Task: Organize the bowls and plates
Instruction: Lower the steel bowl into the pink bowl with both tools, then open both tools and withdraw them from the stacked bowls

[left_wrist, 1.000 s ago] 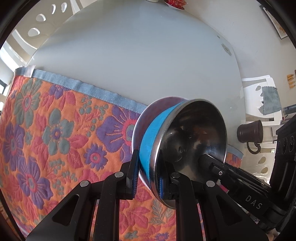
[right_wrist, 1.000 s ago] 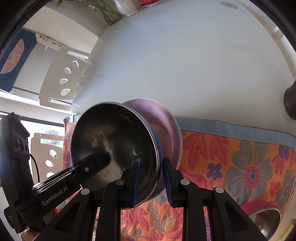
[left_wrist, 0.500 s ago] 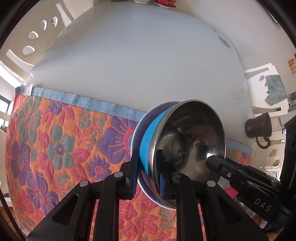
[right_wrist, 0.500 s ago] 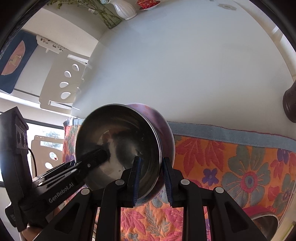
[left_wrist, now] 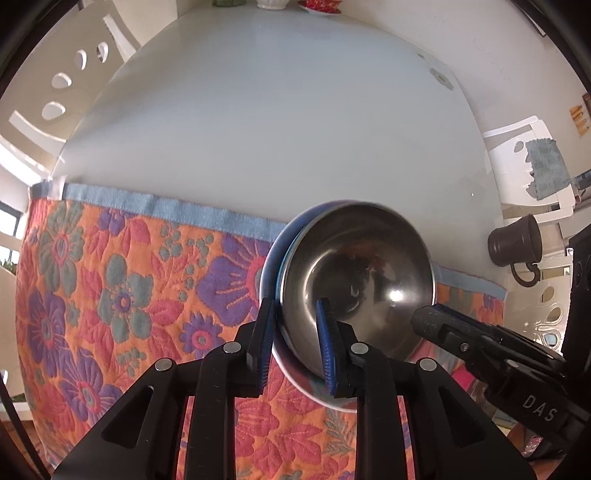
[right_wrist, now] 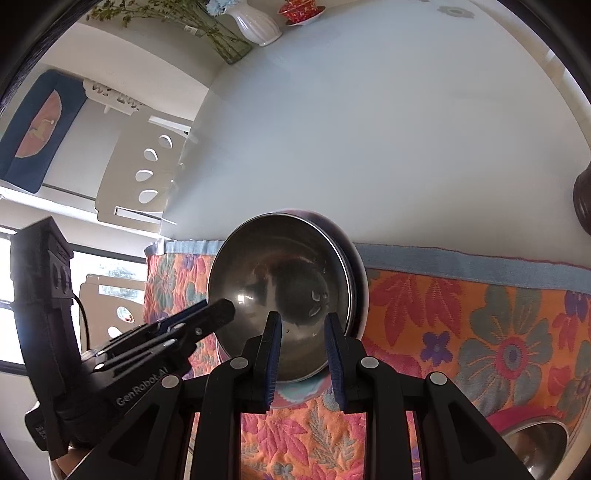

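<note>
The steel bowl sat high in the blue bowl before, with a wide blue band showing. Now it sits deep inside, and only a thin blue edge shows. Both bowls were tipped up on their sides. Now they lie flatter, low over the flowery cloth on the white surface.

The left gripper has just been opening. Its fingers were tight on both rims before. Now they stand a little apart, with the rims between them and the inner pad off the steel.

The right gripper has narrow fingers that pinch the near rim of the steel bowl, the same as before.

The left view shows a dark mug on the right of the surface, and a chair with a grey rag behind it. The right view shows only the mug's edge.

The right view shows a white vase and a red cup at the far end. It also shows one more steel bowl on the cloth, near and to the right.
</note>
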A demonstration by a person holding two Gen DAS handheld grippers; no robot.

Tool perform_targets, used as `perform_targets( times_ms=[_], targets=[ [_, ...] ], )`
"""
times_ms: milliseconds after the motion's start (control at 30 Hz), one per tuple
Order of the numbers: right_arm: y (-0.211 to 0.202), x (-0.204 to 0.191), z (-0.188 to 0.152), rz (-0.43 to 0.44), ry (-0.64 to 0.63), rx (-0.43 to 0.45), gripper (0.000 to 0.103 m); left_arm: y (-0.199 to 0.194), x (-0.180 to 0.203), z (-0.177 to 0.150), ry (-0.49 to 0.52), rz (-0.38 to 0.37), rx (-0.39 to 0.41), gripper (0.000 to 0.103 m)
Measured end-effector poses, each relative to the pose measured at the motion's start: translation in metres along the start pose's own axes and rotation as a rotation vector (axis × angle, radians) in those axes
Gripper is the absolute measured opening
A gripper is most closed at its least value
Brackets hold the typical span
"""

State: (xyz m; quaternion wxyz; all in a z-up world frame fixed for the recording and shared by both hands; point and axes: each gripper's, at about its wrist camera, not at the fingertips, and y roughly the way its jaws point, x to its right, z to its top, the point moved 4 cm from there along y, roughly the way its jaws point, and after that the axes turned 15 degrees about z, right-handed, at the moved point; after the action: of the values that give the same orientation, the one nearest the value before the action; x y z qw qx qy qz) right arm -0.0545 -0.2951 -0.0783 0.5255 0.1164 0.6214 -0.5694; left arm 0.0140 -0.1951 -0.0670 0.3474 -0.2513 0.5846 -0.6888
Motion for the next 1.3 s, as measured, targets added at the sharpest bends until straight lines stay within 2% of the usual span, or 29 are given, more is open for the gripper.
perform_targets(
  times_ms=[100,233,333,733,1033,1300],
  targets=[
    [-0.001,0.002,0.000,-0.001,0.018,0.005,0.024,-0.001,-0.001,-0.002,-0.023,-0.021,-0.007,0.021],
    [-0.004,0.005,-0.002,0.009,0.035,0.000,0.024,-0.007,-0.013,-0.005,-0.032,0.000,-0.006,0.021],
    [-0.004,0.002,-0.005,-0.003,0.032,-0.020,0.024,-0.009,-0.023,-0.011,-0.057,0.026,-0.037,0.022],
    [-0.017,-0.020,-0.028,-0.008,0.010,-0.023,0.024,-0.030,-0.029,-0.042,-0.078,0.034,-0.039,0.023],
    [-0.021,-0.024,-0.066,-0.049,0.014,-0.077,0.024,-0.037,-0.025,-0.073,-0.090,0.029,-0.062,0.023],
    [-0.022,-0.013,-0.122,-0.069,0.024,-0.144,0.024,-0.036,-0.012,-0.105,-0.114,0.041,-0.095,0.025]
  ],
)
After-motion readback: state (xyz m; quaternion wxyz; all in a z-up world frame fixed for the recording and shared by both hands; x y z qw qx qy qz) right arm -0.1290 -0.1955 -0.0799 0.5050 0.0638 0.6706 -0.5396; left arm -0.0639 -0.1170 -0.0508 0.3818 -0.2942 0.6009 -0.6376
